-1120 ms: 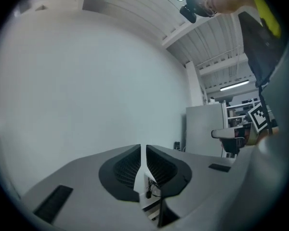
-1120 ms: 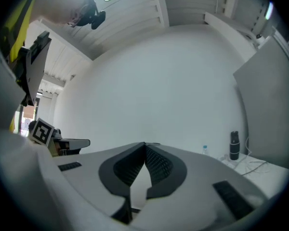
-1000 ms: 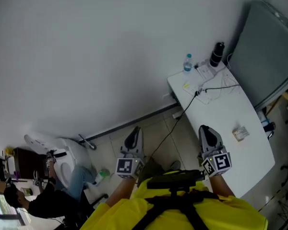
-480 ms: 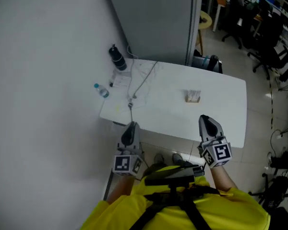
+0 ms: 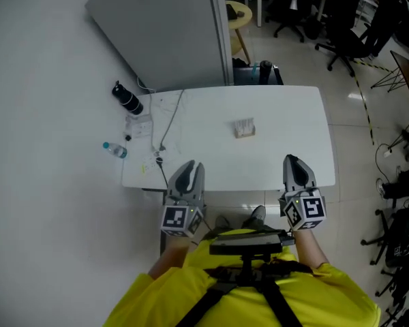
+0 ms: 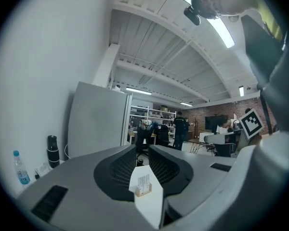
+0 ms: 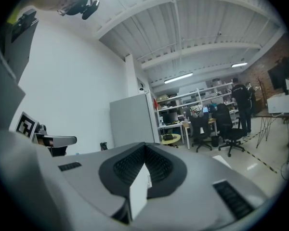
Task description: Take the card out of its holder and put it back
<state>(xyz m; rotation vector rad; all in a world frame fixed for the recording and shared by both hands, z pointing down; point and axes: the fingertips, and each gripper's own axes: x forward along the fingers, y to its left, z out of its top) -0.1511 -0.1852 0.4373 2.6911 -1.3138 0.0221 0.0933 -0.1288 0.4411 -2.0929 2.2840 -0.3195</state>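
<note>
A small wooden card holder [image 5: 243,128] with a white card stands upright near the middle of the white table [image 5: 286,135]. Both grippers hover side by side at the table's near edge, well short of the holder. My left gripper [image 5: 190,166] has its jaws opening, with nothing between them; through their gap in the left gripper view [image 6: 142,154] I see the card holder [image 6: 143,186] farther ahead on the table. My right gripper [image 5: 292,161] is shut and empty, its jaw tips meeting in the right gripper view [image 7: 144,150].
At the table's left end stand a black bottle [image 5: 127,99] and a clear water bottle [image 5: 114,150], with papers and a cable [image 5: 169,125]. A grey partition [image 5: 163,33] rises behind the table. Office chairs [image 5: 354,19] stand on the floor at the right.
The head view has swung round, so the table now lies square in front of me with the holder centred. Both grippers stay low at the near edge.
</note>
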